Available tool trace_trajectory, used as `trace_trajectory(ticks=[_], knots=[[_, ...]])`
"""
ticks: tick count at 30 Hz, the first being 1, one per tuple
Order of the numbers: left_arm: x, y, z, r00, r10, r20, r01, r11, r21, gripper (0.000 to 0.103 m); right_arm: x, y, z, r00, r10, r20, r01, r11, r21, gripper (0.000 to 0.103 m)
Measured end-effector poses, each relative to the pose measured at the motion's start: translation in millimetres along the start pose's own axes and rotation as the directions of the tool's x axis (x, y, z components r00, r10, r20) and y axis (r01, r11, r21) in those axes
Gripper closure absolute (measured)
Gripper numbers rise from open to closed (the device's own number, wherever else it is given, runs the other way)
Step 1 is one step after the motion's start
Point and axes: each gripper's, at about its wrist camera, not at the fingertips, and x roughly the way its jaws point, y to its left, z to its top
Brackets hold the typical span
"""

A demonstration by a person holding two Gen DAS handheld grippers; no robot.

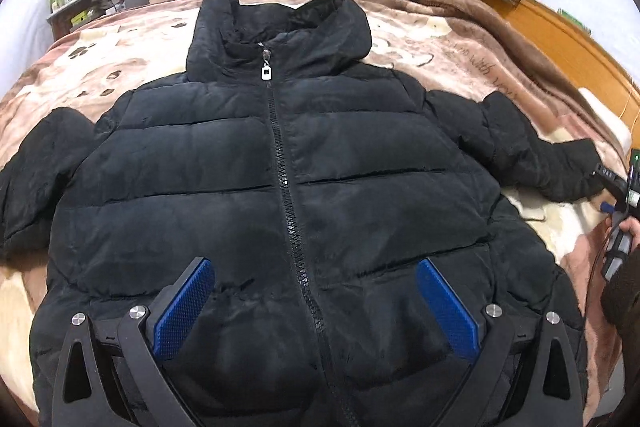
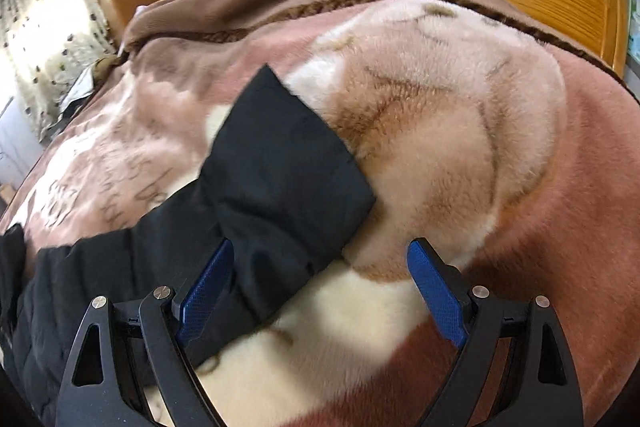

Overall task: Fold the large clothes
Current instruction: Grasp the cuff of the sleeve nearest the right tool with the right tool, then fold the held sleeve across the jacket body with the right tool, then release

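Jaws, left wrist view: left gripper (image 1: 316, 283) spread wide, blue pads empty, poised above the lower front of the black quilted puffer jacket (image 1: 280, 187). Jacket lies face up, zipped, sleeves spread, centre frame, on the pink-and-cream plush blanket (image 1: 440, 43); laid flat, presumably ready for folding.

Jaws, right wrist view: right gripper (image 2: 320, 279) likewise parted, holding nothing, straddling the black sleeve cuff (image 2: 288, 171) at centre-left, apparently lined up for a grasp.

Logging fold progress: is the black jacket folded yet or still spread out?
Spread out. The black jacket lies flat on the blanket, zipped, both sleeves out sideways.
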Motion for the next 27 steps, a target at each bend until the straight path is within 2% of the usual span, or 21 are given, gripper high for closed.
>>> trace_trajectory(ticks=[2,4,5,6,9,12,16,19,23,27], knots=[[4.0,-0.7,0.4,1.0,-0.008,-0.013,0.008,1.0,0.0,0.001,2.4,-0.4,1.8,1.0,-0.006,0.001,0.006,1.0,-0.004,0.014],[6.4,-1.2,1.3,1.0,-0.012,-0.018,0.012,1.0,0.007,0.001,3.6,-1.0,2.7,1.0,0.031,0.005,-0.031,0.999,0.011,0.016],[6.9,-1.8,2.0,1.0,-0.011,-0.018,0.011,1.0,0.012,0.001,2.4,-1.7,2.9,0.998,0.057,0.01,-0.057,0.998,0.018,0.024],[7.0,-1.9,2.5,1.0,-0.01,-0.017,0.011,1.0,0.015,0.001,2.6,-1.4,3.4,0.998,0.066,0.009,-0.066,0.998,0.021,0.042],[8.4,-3.8,4.3,0.999,-0.028,-0.034,0.029,0.999,0.027,0.001,3.7,1.6,5.1,0.998,0.069,-0.005,-0.068,0.998,0.012,0.07],[7.4,-5.3,5.7,0.999,-0.034,-0.04,0.035,0.999,0.029,0.0,-0.3,4.0,7.8,0.994,0.106,0.007,-0.106,0.994,0.019,0.09],[1.7,-4.7,7.9,0.999,-0.04,-0.025,0.041,0.998,0.036,0.0,-27.1,18.2,15.5,0.988,0.14,0.061,-0.138,0.99,-0.038,0.095],[-4.7,0.5,11.5,0.997,-0.073,-0.008,0.073,0.997,0.014,0.0,-65.8,43.2,21.1,0.973,0.186,0.134,-0.169,0.978,-0.126,0.095],[-13.6,9.8,15.0,0.993,-0.117,0.002,0.117,0.992,-0.038,0.0,-118.8,86.9,21.3,0.932,0.308,0.193,-0.257,0.934,-0.25,0.095],[-26.2,14.9,17.9,0.992,-0.124,0.015,0.124,0.992,-0.03,0.0,-157.6,126.7,9.9,0.88,0.439,0.18,-0.365,0.869,-0.335,0.095]])
